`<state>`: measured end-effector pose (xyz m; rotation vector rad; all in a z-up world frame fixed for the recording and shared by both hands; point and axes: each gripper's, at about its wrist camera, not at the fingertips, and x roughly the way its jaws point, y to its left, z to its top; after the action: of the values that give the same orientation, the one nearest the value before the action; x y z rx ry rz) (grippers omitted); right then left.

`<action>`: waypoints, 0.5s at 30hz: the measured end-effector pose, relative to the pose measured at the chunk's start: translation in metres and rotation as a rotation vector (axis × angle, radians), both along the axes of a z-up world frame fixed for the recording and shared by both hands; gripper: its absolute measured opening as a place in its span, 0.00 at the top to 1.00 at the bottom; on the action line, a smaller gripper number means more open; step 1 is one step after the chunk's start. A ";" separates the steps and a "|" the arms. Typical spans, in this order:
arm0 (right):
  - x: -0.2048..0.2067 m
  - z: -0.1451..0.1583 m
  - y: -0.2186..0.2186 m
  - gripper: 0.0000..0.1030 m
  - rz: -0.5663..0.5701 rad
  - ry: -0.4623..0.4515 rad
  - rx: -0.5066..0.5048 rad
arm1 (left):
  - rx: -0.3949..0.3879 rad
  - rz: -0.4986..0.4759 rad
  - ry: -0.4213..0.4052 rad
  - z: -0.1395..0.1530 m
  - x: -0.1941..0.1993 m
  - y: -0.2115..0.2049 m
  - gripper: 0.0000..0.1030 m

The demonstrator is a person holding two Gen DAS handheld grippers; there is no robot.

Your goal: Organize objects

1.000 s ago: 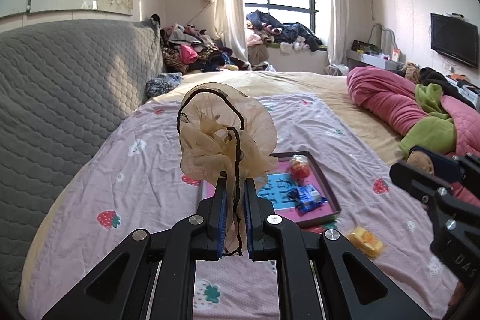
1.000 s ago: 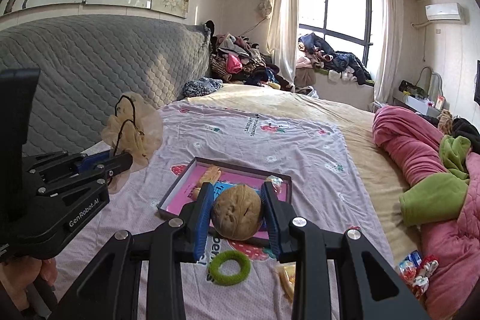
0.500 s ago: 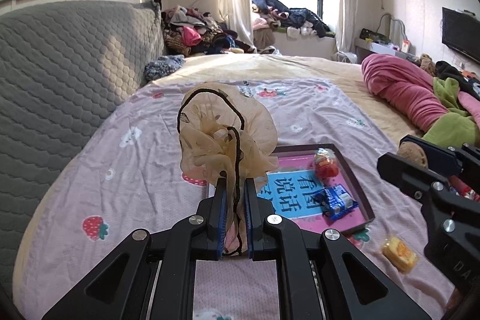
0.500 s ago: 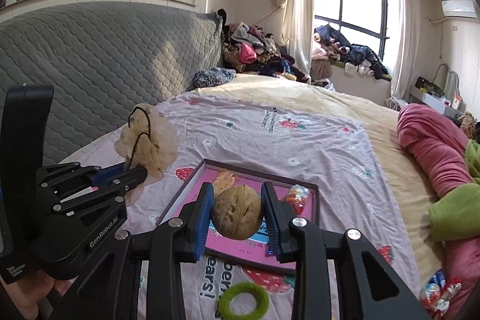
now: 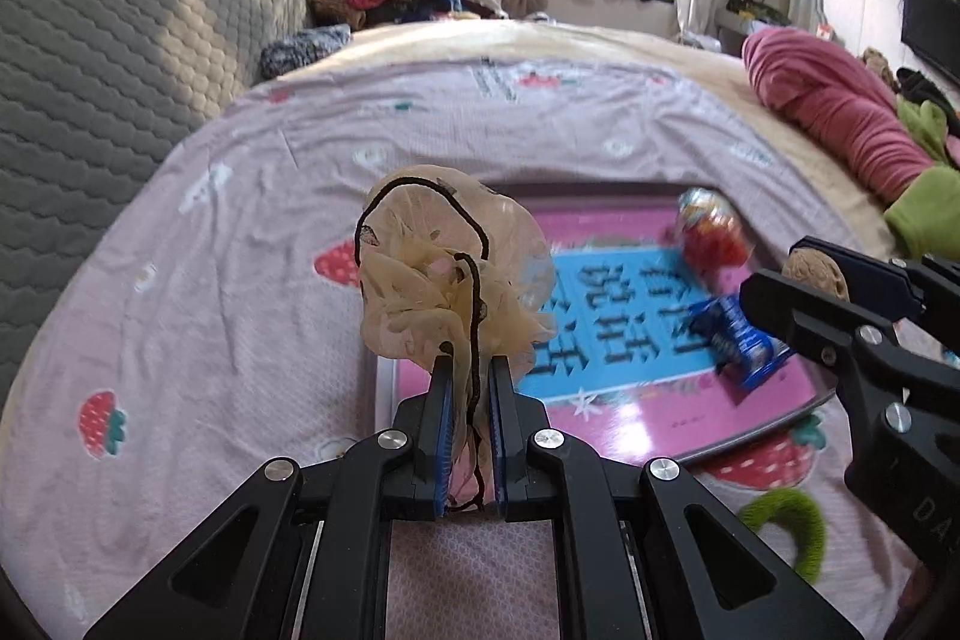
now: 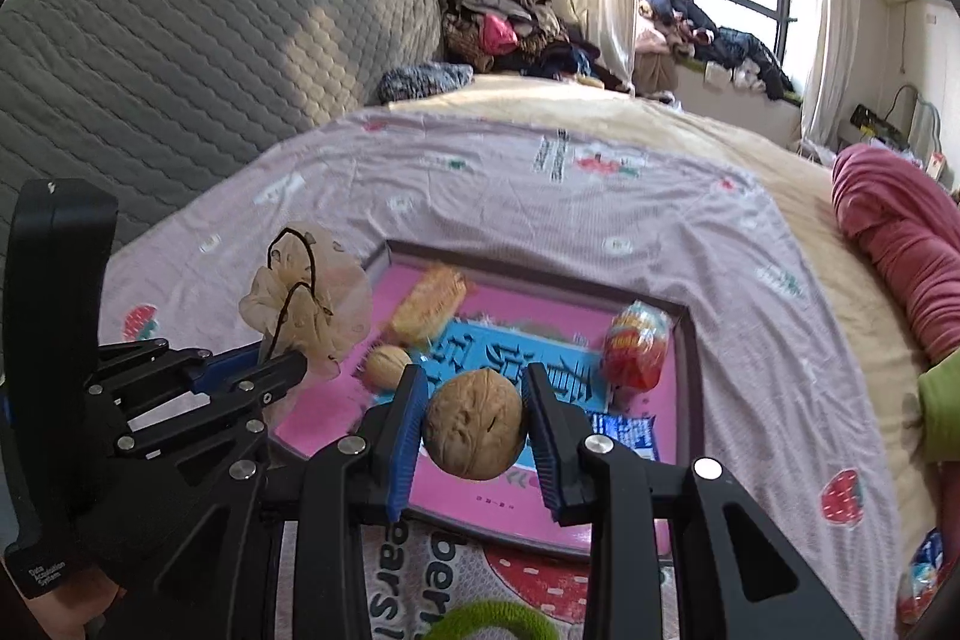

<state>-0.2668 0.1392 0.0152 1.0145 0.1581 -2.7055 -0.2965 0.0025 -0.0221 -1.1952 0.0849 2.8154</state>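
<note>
Left wrist: my left fingers point(image 5: 470, 370) still clamp the beige scrunchie point(image 5: 447, 280); pink tray point(image 5: 630, 418) now much nearer below. Right wrist: my right fingers point(image 6: 474, 421) grip the walnut point(image 6: 474, 424), hovering over tray. Drop-off is close.

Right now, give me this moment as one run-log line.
left tongs: shut on beige scrunchie | right tongs: shut on walnut | both over pink tray | green ring on bedsheet, outside tray

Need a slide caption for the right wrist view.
Right gripper holds a walnut above the pink tray; left gripper brings a beige scrunchie.
</note>
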 end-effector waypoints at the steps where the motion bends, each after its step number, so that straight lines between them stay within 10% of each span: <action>1: -0.005 -0.007 0.001 0.68 -0.002 -0.011 0.002 | -0.006 0.000 -0.013 -0.006 -0.002 0.001 0.90; 15: -0.038 -0.064 -0.004 0.68 0.010 -0.122 0.024 | -0.038 -0.005 -0.097 -0.051 -0.018 0.004 0.89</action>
<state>-0.3045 0.1347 -0.0485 1.1794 0.1732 -2.6293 -0.3148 0.0065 -0.0727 -1.3350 0.1351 2.7585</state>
